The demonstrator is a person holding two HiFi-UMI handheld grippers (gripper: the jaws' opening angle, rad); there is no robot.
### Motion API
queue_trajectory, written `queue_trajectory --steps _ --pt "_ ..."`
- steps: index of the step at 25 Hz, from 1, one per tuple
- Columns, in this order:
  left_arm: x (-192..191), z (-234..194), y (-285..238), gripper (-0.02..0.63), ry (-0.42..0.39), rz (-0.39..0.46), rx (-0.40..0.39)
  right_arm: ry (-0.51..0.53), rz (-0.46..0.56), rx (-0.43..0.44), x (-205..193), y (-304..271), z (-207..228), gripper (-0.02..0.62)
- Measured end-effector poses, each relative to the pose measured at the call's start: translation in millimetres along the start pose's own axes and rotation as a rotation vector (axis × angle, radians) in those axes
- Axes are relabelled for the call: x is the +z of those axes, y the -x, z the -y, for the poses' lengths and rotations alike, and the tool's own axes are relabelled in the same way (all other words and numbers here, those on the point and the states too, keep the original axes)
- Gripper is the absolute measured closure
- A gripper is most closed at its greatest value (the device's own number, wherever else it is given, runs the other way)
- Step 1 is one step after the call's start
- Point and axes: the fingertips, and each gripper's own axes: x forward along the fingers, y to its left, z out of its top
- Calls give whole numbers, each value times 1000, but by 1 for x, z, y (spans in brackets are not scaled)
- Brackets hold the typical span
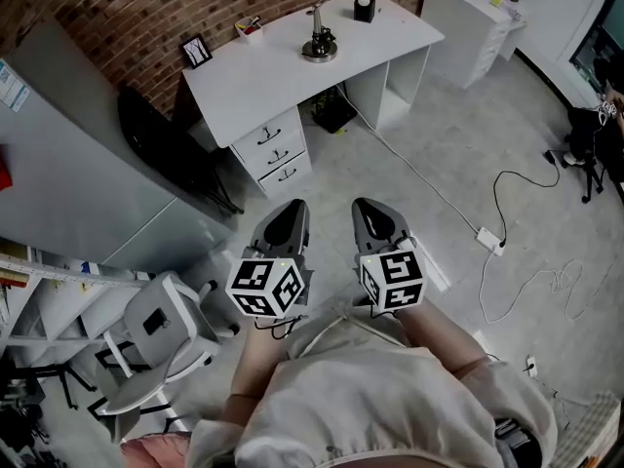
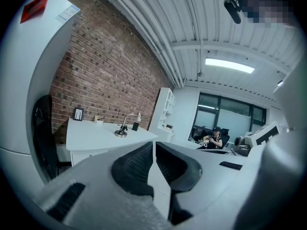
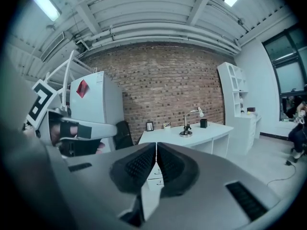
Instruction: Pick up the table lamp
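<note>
A silver table lamp (image 1: pixel 322 39) with a round base and a bent arm stands on the white desk (image 1: pixel 253 86) against the brick wall. The left gripper view shows the lamp (image 2: pixel 123 127) small and far off, and so does the right gripper view, where the lamp (image 3: pixel 188 124) stands at mid-frame. My left gripper (image 1: pixel 292 213) and right gripper (image 1: pixel 369 209) are held side by side over the floor, well short of the desk. Both are shut with nothing between the jaws.
The desk has a drawer unit (image 1: pixel 275 150) and carries a black cup (image 1: pixel 365 10), a picture frame (image 1: pixel 197 51) and a small tray (image 1: pixel 250 28). A black chair (image 1: pixel 161 144) stands left of it. White cables (image 1: pixel 507 252) lie on the floor at right. A white stool (image 1: pixel 161 331) is at lower left.
</note>
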Motion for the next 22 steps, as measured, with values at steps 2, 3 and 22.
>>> queue_trajectory --steps 2,3,22 --pt "0 8 -26 574 12 2 21 3 -8 12 5 -8 30 568" --pt "1 13 -39 574 17 5 29 5 -13 18 7 -11 45 566" --pt "-14 41 -217 574 28 -55 87 -5 -101 74 6 -86 215 566"
